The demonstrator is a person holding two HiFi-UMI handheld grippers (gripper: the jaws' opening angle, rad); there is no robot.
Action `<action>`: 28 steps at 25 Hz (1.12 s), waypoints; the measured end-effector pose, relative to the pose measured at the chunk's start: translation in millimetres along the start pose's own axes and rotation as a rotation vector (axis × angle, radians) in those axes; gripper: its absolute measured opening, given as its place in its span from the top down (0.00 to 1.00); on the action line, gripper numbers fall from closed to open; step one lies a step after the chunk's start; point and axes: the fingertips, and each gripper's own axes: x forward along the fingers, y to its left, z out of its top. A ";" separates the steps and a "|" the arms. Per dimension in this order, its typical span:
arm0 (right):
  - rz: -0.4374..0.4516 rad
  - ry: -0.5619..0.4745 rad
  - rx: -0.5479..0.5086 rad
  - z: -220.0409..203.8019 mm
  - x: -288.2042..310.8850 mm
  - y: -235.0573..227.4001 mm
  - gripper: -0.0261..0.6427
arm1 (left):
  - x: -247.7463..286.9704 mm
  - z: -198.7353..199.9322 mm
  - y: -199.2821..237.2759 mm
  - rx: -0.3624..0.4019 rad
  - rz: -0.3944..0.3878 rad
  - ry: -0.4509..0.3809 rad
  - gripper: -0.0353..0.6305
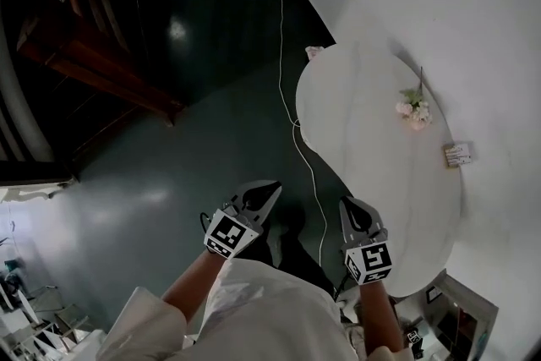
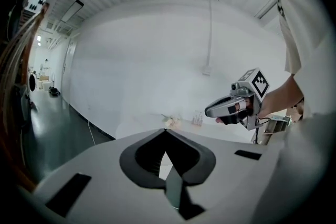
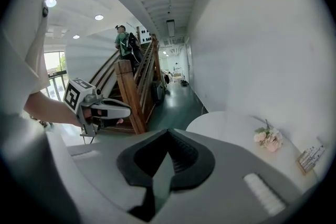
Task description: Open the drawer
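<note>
No drawer shows in any view. In the head view my left gripper [image 1: 269,188] hangs over the dark green floor, its jaws shut on nothing. My right gripper [image 1: 348,204] is beside it, at the near edge of a white round table [image 1: 372,182], its jaws also closed and empty. The left gripper view has its jaw tips [image 2: 165,130] meeting in front of a white wall, with the right gripper [image 2: 209,112] off to the right. The right gripper view has its tips [image 3: 168,130] meeting, and the left gripper [image 3: 127,109] at the left.
On the table lie a small bunch of pink flowers [image 1: 414,107] and a little card holder [image 1: 457,154]. A white cable [image 1: 292,123] runs across the floor beside the table. A wooden staircase [image 3: 131,92] rises behind, with a person [image 3: 123,42] on it. A metal item [image 1: 461,321] sits at the bottom right.
</note>
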 end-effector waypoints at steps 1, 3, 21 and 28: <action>-0.012 0.002 0.005 -0.1 6.5 -1.4 0.94 | 6.2 -4.4 5.5 0.000 -0.014 0.006 0.94; -0.034 0.009 0.016 -2.0 19.6 -5.1 0.94 | 19.7 -13.0 14.6 -0.007 -0.042 0.017 0.94; -0.128 0.091 0.073 -78.4 125.1 -39.7 0.94 | 147.4 -124.8 62.4 -0.006 -0.152 0.012 0.94; -0.141 0.134 0.033 -105.0 160.6 -37.9 0.94 | 178.2 -176.4 84.0 0.019 -0.139 0.007 0.94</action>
